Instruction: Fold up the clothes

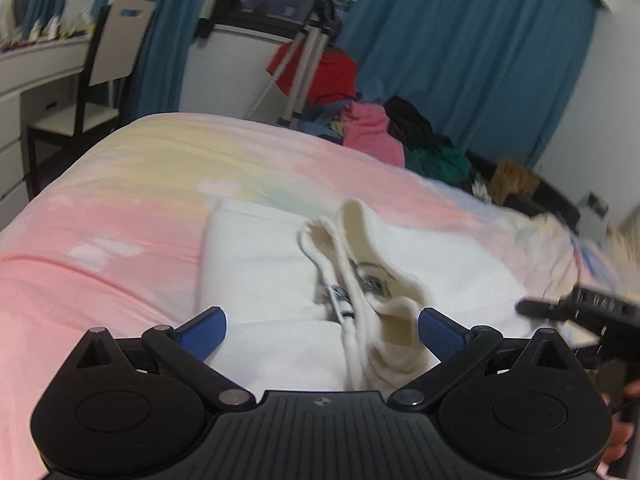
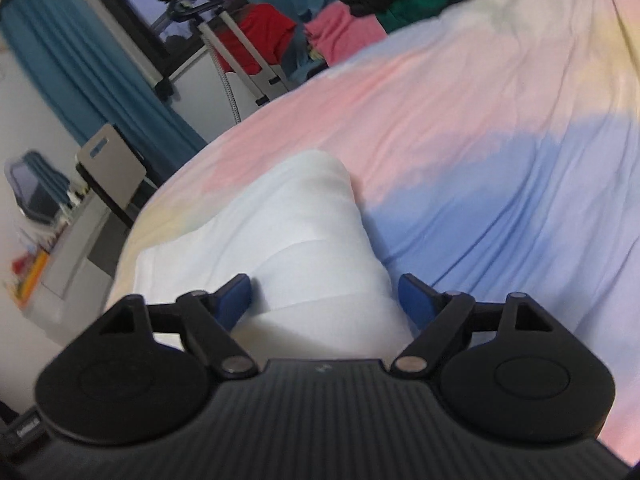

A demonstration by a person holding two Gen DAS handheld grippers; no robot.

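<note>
Garment: white knitted sweater [image 1: 260, 264], folded, lying on the pastel pink, yellow and blue bedspread [image 1: 100, 248].
Left gripper [image 1: 322, 330]: blue-padded jaws wide apart, holding nothing, over the cream collar.
Left view only: collar, labels, other gripper at right edge.
Right gripper [image 2: 326, 300]: jaws wide, straddling a raised white fold, not pinching.
Right view only: blue bedspread area.

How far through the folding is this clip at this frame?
Partly done, apparently: the white hooded garment lies flat on the pastel pink, yellow and blue bedspread with a crease across it, its cream hood and drawstrings on top. In hand: nothing; the left tongs and right tongs hang open over the white fabric. Left: finishing this fold, plus the heap of pink, black and green clothes beyond.
</note>
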